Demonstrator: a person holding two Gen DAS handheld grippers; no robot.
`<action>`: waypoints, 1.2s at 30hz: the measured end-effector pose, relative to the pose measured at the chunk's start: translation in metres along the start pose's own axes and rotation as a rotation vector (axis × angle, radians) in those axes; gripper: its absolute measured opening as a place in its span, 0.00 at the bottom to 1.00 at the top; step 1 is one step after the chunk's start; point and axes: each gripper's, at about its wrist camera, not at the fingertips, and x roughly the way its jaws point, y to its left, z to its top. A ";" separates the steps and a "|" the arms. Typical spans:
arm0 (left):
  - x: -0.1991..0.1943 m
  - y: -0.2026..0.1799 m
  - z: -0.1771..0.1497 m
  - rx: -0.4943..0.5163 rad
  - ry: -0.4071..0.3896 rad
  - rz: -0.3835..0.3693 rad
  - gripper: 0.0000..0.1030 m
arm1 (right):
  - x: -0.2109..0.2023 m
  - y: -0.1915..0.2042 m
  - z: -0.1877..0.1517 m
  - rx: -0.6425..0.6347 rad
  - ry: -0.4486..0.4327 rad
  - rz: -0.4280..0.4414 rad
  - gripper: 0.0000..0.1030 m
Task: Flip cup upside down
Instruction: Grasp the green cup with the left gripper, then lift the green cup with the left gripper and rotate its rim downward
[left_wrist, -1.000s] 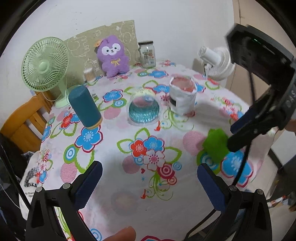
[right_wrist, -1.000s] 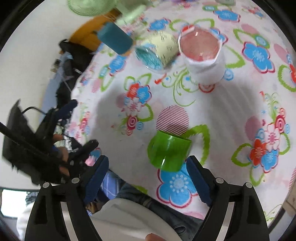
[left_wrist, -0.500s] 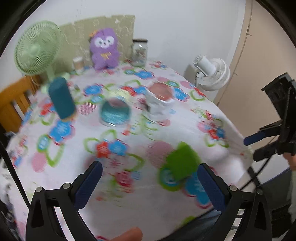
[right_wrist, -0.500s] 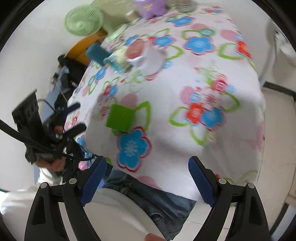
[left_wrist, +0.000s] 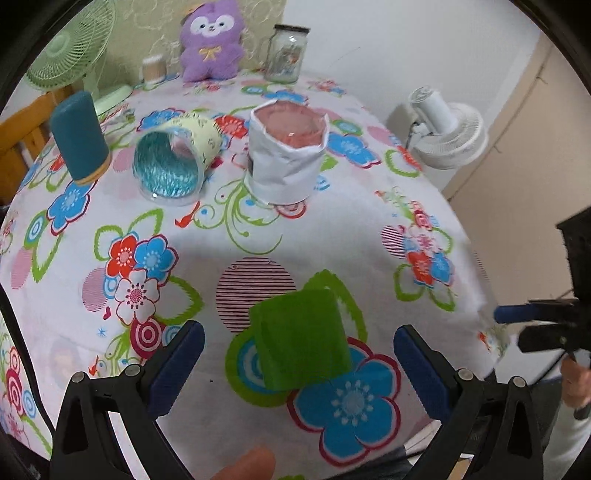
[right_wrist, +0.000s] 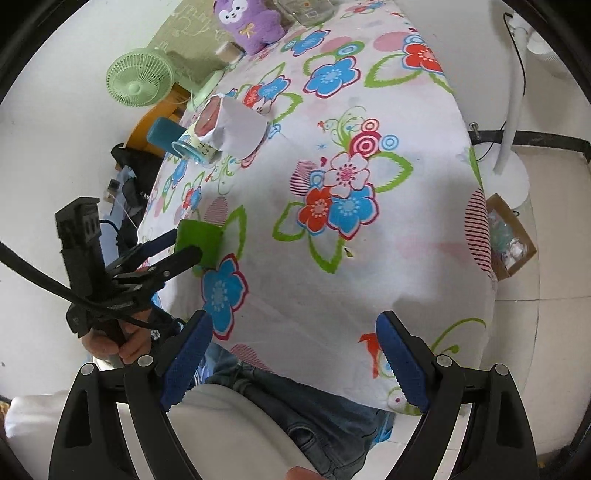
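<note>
A green cup (left_wrist: 301, 336) lies on its side on the flowered tablecloth (left_wrist: 332, 236) near the table's front edge. My left gripper (left_wrist: 295, 363) is open, its blue-padded fingers on either side of the cup and just short of it, empty. In the right wrist view the cup (right_wrist: 197, 242) shows small at the left, with the left gripper (right_wrist: 177, 245) around it. My right gripper (right_wrist: 295, 360) is open and empty, held off the table's edge, away from the cup.
Further back stand a white paper-wrapped container (left_wrist: 286, 155), a clear cup lying on its side (left_wrist: 173, 162), a teal cylinder (left_wrist: 79, 138), a purple plush toy (left_wrist: 212, 40), a glass jar (left_wrist: 286, 53) and a green fan (left_wrist: 62, 48). A white fan (left_wrist: 447, 133) stands beside the table.
My left gripper has swung toward the green cup, which now lies between its open fingers. My right gripper has drawn back off the table's edge, away from the cup.
</note>
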 end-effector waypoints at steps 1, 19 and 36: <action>0.003 -0.001 0.000 -0.002 0.008 0.013 1.00 | 0.000 -0.003 0.000 0.005 -0.001 0.005 0.89; 0.010 0.005 -0.001 0.005 0.095 0.032 0.54 | 0.012 -0.007 0.004 -0.013 -0.006 0.030 0.89; -0.030 0.047 0.039 0.132 0.452 0.085 0.54 | 0.047 0.082 -0.022 -0.426 0.027 0.097 0.89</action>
